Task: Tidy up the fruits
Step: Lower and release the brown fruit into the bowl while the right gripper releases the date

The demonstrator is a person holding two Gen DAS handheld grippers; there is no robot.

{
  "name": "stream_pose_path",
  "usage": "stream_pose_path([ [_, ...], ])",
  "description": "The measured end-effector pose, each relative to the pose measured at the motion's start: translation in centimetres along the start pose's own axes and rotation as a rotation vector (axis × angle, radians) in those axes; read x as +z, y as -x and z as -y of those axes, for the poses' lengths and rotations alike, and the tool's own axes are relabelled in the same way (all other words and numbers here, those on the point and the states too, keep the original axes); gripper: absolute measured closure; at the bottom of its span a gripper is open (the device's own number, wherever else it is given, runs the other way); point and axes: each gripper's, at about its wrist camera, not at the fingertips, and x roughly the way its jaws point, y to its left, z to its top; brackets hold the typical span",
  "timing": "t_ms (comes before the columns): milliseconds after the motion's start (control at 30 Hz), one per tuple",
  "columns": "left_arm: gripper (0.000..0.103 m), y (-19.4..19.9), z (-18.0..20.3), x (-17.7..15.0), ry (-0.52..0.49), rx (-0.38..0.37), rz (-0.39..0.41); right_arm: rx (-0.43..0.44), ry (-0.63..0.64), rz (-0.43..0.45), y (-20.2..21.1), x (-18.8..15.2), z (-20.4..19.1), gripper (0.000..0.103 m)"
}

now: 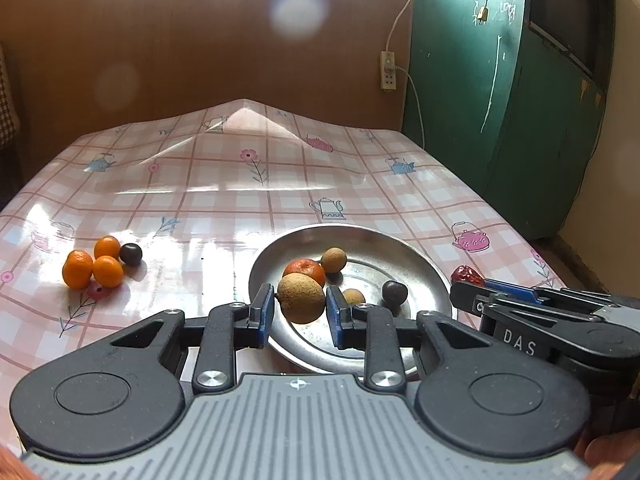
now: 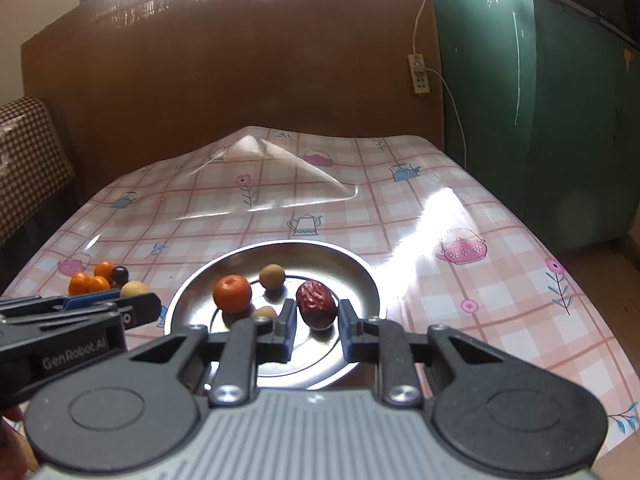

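A pink checked tablecloth (image 1: 224, 200) is covering the table, and a steel plate (image 2: 352, 264) is sitting near its front edge. On the plate an orange mandarin (image 2: 232, 294), two small tan longans (image 2: 272, 276) and a dark round fruit (image 1: 394, 292) are lying. The left gripper (image 1: 301, 312) is clamping a large tan longan (image 1: 301, 298) over the plate's near rim. The right gripper (image 2: 316, 320) is pinching a wrinkled red jujube (image 2: 316, 303) above the plate. Three kumquats (image 1: 92, 266) and a dark fruit (image 1: 131, 253) are clustering well left of the plate.
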Motion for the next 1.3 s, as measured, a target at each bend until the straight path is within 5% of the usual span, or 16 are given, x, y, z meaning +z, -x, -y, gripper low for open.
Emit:
stream_pose_path([
  [1300, 0.071, -6.1, 0.5, -1.0, -0.020, -0.002, -0.093, -0.013, -0.011, -0.095, -4.0, -1.7, 0.9, 0.081],
])
